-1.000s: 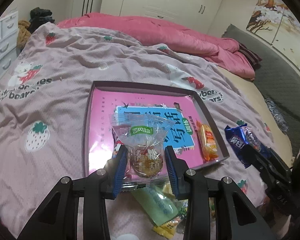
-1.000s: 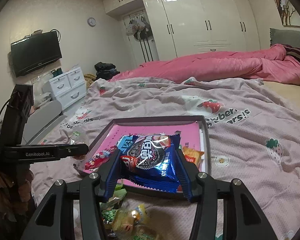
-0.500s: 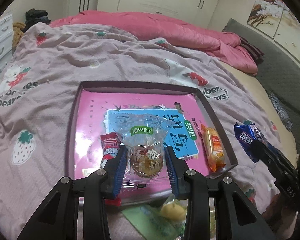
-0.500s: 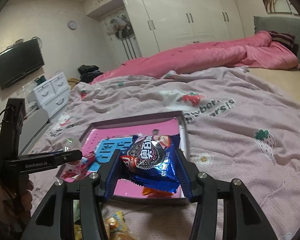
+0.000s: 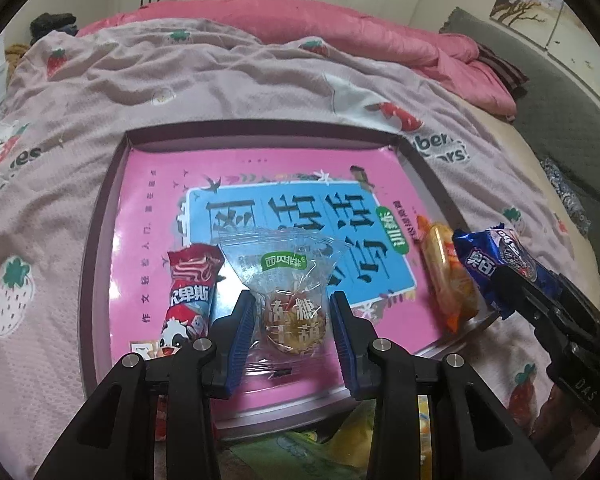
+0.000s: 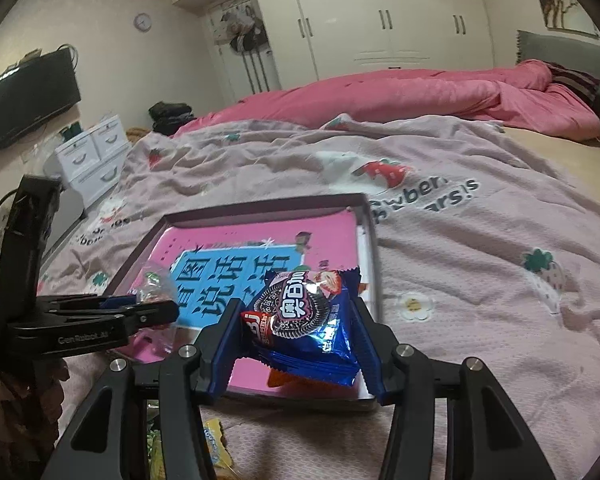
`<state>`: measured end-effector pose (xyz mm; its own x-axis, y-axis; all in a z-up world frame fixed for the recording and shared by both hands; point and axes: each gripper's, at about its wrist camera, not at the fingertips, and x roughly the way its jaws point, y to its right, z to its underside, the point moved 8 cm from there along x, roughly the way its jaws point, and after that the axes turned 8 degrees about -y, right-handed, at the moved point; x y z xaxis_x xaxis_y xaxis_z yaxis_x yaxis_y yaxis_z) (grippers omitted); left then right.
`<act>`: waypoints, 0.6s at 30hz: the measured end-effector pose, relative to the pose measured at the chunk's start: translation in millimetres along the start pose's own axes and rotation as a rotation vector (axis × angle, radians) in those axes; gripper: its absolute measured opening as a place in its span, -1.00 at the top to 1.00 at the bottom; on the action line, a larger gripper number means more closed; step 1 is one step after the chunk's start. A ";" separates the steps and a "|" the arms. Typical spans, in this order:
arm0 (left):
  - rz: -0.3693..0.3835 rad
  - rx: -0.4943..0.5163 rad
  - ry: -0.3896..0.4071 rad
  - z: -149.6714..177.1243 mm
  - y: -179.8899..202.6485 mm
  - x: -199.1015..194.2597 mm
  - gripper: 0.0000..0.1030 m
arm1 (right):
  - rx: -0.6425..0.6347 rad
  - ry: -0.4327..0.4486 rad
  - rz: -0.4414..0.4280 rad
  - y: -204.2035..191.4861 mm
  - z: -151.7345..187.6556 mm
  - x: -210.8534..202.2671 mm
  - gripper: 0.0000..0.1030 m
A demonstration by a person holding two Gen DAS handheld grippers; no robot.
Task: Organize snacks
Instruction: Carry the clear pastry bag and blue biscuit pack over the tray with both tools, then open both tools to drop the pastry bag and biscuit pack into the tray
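My left gripper (image 5: 293, 322) is clamped on a clear plastic packet with a green label holding a round brown pastry (image 5: 288, 292), above the near edge of the shallow purple tray lined with a pink book (image 5: 112, 184) on the bed. A red-and-white cow-print snack stick (image 5: 190, 292) lies just left of it. My right gripper (image 6: 298, 338) is clamped on a blue foil cookie packet (image 6: 308, 320) over the tray's near right corner, above an orange snack packet (image 5: 450, 276). "GenRobot.AI" is printed on the left gripper body.
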<state>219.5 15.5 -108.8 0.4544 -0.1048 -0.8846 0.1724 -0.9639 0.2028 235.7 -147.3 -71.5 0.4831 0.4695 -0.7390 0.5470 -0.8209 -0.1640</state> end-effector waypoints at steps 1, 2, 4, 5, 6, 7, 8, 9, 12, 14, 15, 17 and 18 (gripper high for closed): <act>-0.002 0.001 -0.004 0.5 -0.5 1.8 0.24 | -0.008 -0.005 -0.001 -2.4 1.2 2.1 -0.02; -0.005 0.001 -0.006 1.3 -1.4 3.3 0.24 | -0.015 -0.011 -0.005 -4.5 2.2 4.3 -0.02; -0.008 0.001 -0.011 2.4 -2.6 5.4 0.24 | -0.029 -0.019 -0.013 -9.4 3.5 8.3 -0.02; -0.010 0.002 -0.013 2.8 -3.3 6.2 0.24 | -0.037 -0.023 -0.019 -11.6 3.9 10.2 -0.02; -0.010 0.004 -0.017 3.3 -3.6 6.9 0.24 | -0.045 -0.025 -0.024 -14.1 4.0 12.0 -0.02; -0.012 0.006 -0.019 3.7 -3.6 7.4 0.24 | -0.054 -0.028 -0.030 -16.8 4.4 14.0 -0.02; -0.016 0.006 -0.019 3.7 -3.9 7.8 0.24 | -0.062 -0.033 -0.033 -19.0 4.9 16.2 -0.02; -0.018 0.009 -0.020 3.9 -4.0 7.9 0.24 | -0.072 -0.039 -0.032 -21.2 6.0 18.6 -0.02; -0.021 0.013 -0.023 4.1 -4.5 8.9 0.24 | -0.089 -0.059 -0.028 -24.9 9.5 25.9 -0.02; -0.019 0.013 -0.025 4.4 -4.8 8.5 0.24 | -0.096 -0.068 -0.032 -26.6 10.8 28.8 -0.03; -0.016 0.011 -0.028 4.7 -4.9 8.5 0.24 | -0.101 -0.067 -0.033 -27.8 11.2 29.6 -0.03; -0.011 0.010 -0.031 5.2 -4.8 8.3 0.24 | -0.113 -0.067 -0.029 -29.8 11.8 30.8 -0.03; -0.009 0.011 -0.034 5.5 -4.6 8.4 0.24 | -0.119 -0.066 -0.026 -30.9 12.2 31.3 -0.03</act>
<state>217.6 17.8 -119.5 0.4228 -0.1041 -0.9002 0.1665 -0.9675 0.1901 225.5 -111.2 -97.6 0.4236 0.4645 -0.7777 0.6376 -0.7627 -0.1082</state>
